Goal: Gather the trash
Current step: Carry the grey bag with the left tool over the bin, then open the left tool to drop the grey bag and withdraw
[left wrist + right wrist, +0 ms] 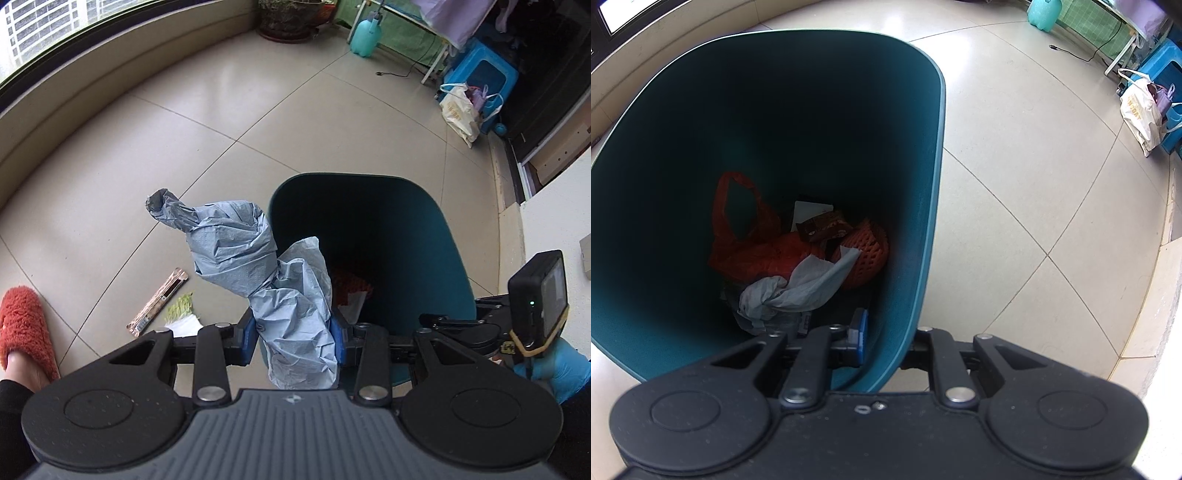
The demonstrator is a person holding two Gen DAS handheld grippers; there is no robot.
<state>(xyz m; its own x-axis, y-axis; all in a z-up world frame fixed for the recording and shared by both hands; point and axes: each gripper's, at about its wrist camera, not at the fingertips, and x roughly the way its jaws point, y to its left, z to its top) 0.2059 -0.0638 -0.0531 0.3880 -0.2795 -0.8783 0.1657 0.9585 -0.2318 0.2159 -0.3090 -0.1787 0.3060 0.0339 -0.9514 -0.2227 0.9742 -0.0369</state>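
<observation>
In the left wrist view the left tool (295,341) is clamped on a crumpled, twisted wad of pale blue paper towel (258,258), its blue pads pressed against the wad's lower part at bottom centre of the frame while the twisted tip leans toward the upper left. Just right of the wad and behind it stands the deep teal plastic trash bin (443,258), its dark opening filling the centre right; the wad's right edge overlaps the bin's near rim. On the beige tiled floor (258,92) at lower left lie a long copper-coloured foil wrapper (157,303) and, just beside it, a small green-and-white scrap of packaging (183,314). An orange fluffy slipper (24,328) sits at the far left edge. In the right wrist view the right tool (886,341) straddles the bin's near wall (923,258), one blue-padded finger (860,338) inside, the other hidden outside the wall; the grip appears closed on the rim. At the bottom of the bin lie an orange plastic bag (746,240), an orange foam net (868,251), a brown wrapper (823,227) and a crumpled grey paper towel (798,288).
</observation>
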